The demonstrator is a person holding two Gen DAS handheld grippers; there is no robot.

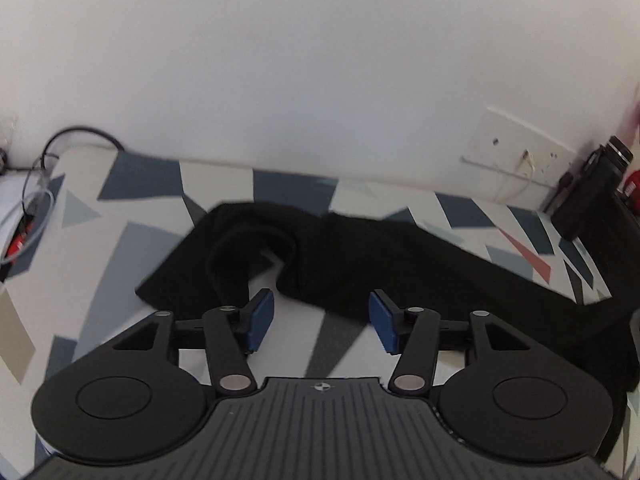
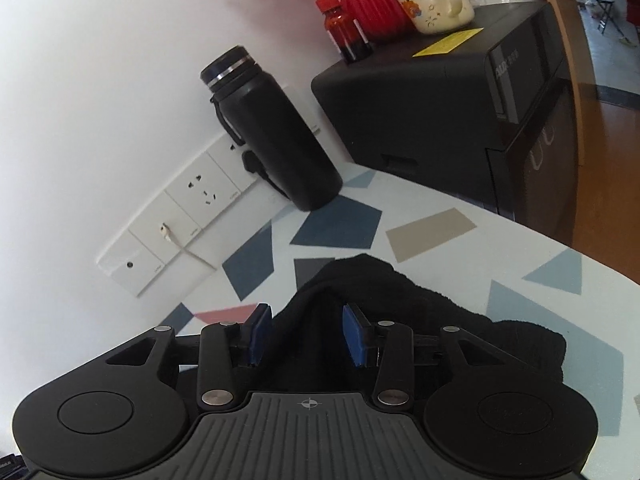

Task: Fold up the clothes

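A black garment lies stretched across the patterned table, its neck opening toward the left. My left gripper is open and empty just in front of the garment's near edge. In the right wrist view the garment's end is bunched up on the table. My right gripper is open, its blue pads standing either side of a raised fold of the black cloth without closing on it.
The table has a white cloth with blue, grey and red shapes and stands against a white wall with a socket panel. A black flask, a black appliance, a red vase, a small bottle and a mug stand at the right. Cables lie at the left.
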